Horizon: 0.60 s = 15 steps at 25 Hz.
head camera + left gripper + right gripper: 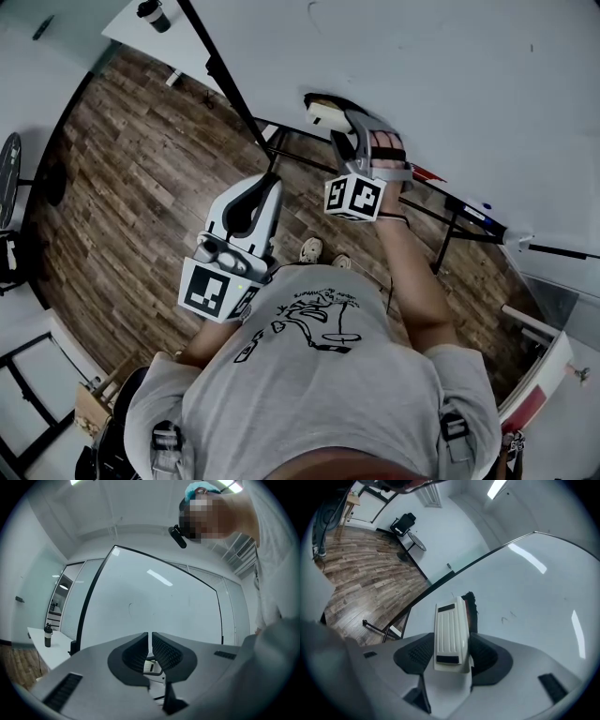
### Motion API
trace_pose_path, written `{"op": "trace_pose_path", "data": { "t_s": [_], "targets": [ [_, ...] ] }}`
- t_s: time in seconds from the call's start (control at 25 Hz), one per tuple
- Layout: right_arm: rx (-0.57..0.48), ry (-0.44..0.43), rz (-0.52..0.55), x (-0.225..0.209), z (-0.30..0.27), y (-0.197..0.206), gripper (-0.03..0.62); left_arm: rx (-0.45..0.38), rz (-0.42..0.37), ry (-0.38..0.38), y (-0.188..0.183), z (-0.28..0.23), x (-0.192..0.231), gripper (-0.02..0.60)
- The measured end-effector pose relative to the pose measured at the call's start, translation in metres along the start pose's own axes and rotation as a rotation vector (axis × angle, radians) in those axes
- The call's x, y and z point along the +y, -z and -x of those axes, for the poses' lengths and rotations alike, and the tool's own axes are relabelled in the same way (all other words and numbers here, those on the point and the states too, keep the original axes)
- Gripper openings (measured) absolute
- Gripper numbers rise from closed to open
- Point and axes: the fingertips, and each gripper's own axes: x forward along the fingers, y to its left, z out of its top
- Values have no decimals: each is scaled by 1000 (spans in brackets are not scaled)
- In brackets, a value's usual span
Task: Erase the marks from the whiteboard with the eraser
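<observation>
White ribbed plastic, that's the eraser (451, 634), a rounded block clamped between the right gripper's (451, 651) dark, dimpled pads. Its black fuzzy felt side is turned onto the glossy whiteboard (534, 597), down near the board's black-framed lower edge. A few faint, thin marks (506, 618) sit on the sheen just beside it. Over to the left gripper (150, 641): its textured jaws are drawn almost together with only a thin slit between them and nothing in it. It hangs clear of the board, above the brown wood-plank floor (141, 169).
</observation>
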Motion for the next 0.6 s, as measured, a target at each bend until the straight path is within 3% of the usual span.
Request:
{"op": "trace_pose_path", "data": {
  "t_s": [0.6],
  "targets": [
    [-151, 269, -49, -157, 85, -61, 247, -21, 0, 8, -3, -12, 1, 40]
  ]
}}
